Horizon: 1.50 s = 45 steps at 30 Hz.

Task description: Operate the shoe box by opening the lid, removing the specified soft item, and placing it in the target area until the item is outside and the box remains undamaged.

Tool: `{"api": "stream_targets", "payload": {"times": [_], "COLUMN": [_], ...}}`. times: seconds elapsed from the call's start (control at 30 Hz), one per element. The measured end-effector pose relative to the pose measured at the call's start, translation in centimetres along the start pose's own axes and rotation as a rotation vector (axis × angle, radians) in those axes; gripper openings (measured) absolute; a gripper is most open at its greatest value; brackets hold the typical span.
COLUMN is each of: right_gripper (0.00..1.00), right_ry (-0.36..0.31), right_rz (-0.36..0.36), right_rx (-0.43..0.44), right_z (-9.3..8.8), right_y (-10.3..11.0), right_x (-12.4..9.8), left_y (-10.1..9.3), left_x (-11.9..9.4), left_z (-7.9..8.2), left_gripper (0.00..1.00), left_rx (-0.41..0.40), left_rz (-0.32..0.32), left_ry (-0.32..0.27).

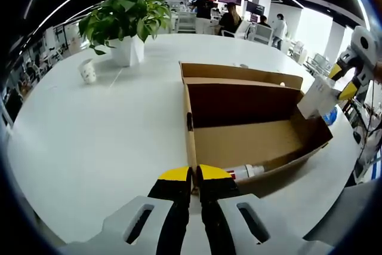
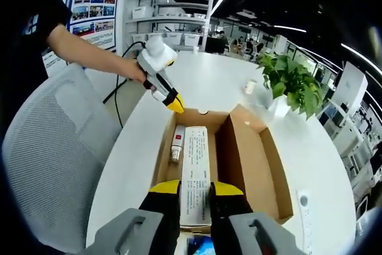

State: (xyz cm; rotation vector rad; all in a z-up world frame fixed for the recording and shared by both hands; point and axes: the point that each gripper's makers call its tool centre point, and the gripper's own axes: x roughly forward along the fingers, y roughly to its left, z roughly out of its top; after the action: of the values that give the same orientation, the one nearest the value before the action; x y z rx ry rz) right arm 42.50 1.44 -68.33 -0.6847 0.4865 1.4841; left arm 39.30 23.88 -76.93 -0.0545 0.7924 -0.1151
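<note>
Bright overhead strip lighting, fisheye-warped edges

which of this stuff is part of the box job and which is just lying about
Job: shoe box, open; white printed pack, held by the right gripper; left gripper, clamped on the box wall.

Lying about: potted plant; cup; grey chair; small tube inside the box, untouched.

- My right gripper (image 2: pixel 194 192) hides the near end of the white packet (image 2: pixel 195 168).
- Just past my left gripper (image 1: pixel 194 176), the box (image 1: pixel 250 141) wall hides most of the tube (image 1: pixel 246 172).
- The packet's words are too small to read.
</note>
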Motion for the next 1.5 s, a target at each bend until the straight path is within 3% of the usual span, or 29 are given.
{"api": "stream_targets", "payload": {"times": [0.53, 1.5], "right_gripper": [0.14, 0.14], "right_ry": [-0.036, -0.019], "right_rz": [-0.02, -0.101], "right_rx": [-0.005, 0.0], "right_z": [0.1, -2.5], "right_y": [-1.1, -3.2], "right_x": [-4.3, -11.6], "left_y": [0.0, 0.1], "left_x": [0.0, 0.0], "left_z": [-0.1, -0.1], "left_gripper": [0.02, 0.02], "left_rx": [0.004, 0.0], "left_rz": [0.004, 0.003], "left_ry": [0.002, 0.0]}}
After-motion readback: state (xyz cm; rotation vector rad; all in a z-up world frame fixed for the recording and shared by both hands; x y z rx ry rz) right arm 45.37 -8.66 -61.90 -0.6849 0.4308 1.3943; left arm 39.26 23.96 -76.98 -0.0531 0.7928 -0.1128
